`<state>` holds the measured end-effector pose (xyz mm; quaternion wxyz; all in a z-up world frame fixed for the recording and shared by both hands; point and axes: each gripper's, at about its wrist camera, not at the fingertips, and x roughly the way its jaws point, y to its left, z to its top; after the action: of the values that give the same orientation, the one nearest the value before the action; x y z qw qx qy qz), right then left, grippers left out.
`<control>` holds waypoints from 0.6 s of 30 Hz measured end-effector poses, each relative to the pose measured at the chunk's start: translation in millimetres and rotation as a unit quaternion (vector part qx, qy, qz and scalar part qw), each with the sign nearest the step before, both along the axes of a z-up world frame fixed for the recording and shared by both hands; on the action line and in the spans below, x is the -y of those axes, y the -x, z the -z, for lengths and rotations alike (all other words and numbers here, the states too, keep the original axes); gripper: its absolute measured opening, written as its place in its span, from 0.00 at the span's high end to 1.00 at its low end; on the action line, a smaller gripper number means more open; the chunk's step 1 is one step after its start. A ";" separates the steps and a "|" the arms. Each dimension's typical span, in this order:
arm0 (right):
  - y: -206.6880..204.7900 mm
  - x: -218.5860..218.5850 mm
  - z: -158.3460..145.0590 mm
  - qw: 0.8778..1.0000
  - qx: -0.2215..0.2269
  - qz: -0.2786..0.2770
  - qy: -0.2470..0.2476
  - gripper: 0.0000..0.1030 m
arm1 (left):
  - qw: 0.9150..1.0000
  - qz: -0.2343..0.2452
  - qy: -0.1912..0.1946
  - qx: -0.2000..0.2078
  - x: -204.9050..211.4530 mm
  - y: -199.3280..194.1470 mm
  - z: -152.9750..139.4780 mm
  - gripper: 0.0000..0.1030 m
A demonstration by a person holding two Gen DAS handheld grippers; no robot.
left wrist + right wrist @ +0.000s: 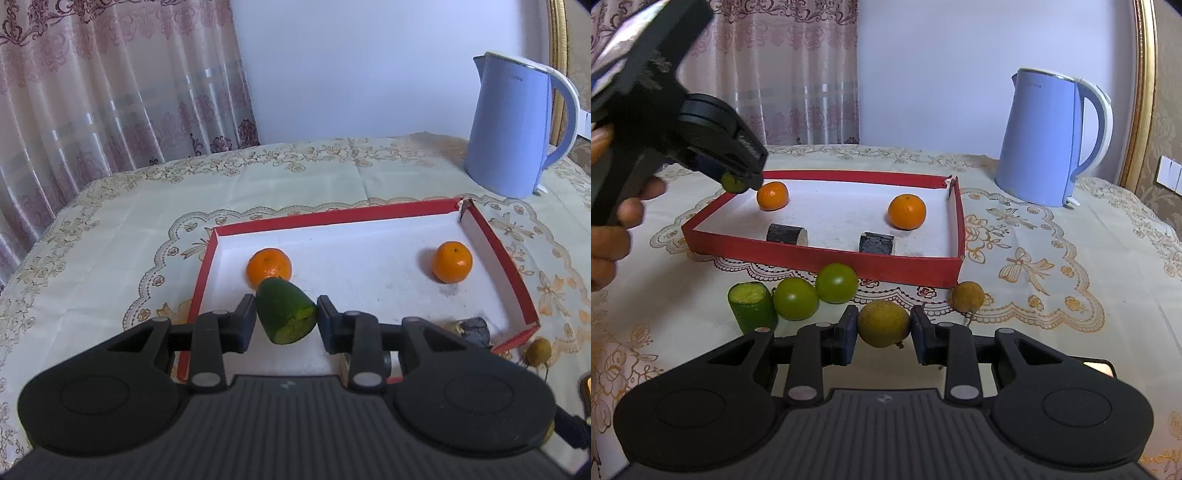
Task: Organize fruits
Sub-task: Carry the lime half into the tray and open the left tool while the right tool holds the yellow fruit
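Note:
My left gripper [286, 307] is shut on a green cut fruit piece [286, 314], held over the near-left part of the red tray [201, 284] with a white floor. Two oranges [269, 267] [452, 262] lie in the tray, the left one just beyond the held piece. In the right wrist view, the left gripper [746, 177] hangs over the tray's far-left corner. My right gripper [884, 317] is shut on a yellow-brown round fruit [884, 324] in front of the tray. Two green round fruits [796, 298] [836, 282] and another green cut piece [752, 306] sit left of it.
Two dark cut pieces [786, 234] [876, 243] lie along the tray's near wall. A second yellow-brown fruit [967, 295] rests by the tray's near-right corner. A blue kettle [1045, 140] stands at the back right. A person's hand [613, 221] holds the left gripper. Curtains hang behind the table.

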<state>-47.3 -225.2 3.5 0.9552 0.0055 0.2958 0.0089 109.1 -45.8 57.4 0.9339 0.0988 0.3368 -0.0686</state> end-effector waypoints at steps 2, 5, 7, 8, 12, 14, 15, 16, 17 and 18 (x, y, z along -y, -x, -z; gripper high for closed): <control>1.6 0.5 -1.0 1.000 0.001 0.000 0.001 0.71 | 1.000 -0.002 0.000 -0.004 1.0 -6.1 0.8 0.69; 3.7 0.8 -2.7 1.000 0.002 -0.001 0.002 0.71 | 1.000 -0.003 -0.005 -0.002 4.8 -12.6 1.3 0.69; 4.7 0.3 -3.5 1.000 0.002 -0.002 0.004 0.71 | 1.000 -0.005 -0.007 -0.001 6.9 -17.5 1.2 0.69; 5.3 -0.1 -4.0 1.000 0.002 -0.003 0.004 0.71 | 1.000 -0.003 -0.008 -0.001 8.1 -20.7 1.4 0.69; 7.8 -1.5 -5.6 1.000 0.003 -0.007 0.007 0.71 | 1.000 -0.007 -0.014 -0.001 13.8 -32.6 3.2 0.69; 9.1 -1.3 -6.3 1.000 0.004 -0.008 0.008 0.71 | 1.000 -0.009 -0.014 -0.001 16.1 -38.5 4.0 0.69; 9.4 -1.2 -6.7 1.000 0.004 -0.008 0.010 0.71 | 1.000 -0.008 -0.014 -0.001 17.2 -41.7 4.2 0.69; 9.9 -1.0 -7.1 1.000 0.004 -0.008 0.011 0.71 | 1.000 -0.010 -0.013 -0.002 18.3 -45.0 4.5 0.69; 10.3 -0.7 -7.5 1.000 0.004 -0.009 0.011 0.71 | 1.000 -0.011 -0.013 -0.002 19.5 -47.3 4.6 0.69; 10.7 -0.6 -7.8 1.000 0.005 -0.008 0.011 0.71 | 1.000 -0.010 -0.014 -0.001 21.0 -49.8 4.6 0.69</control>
<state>-58.0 -224.5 11.3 0.9565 -0.0078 0.2913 0.0136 158.9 -66.8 52.8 0.9326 0.1083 0.3398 -0.0551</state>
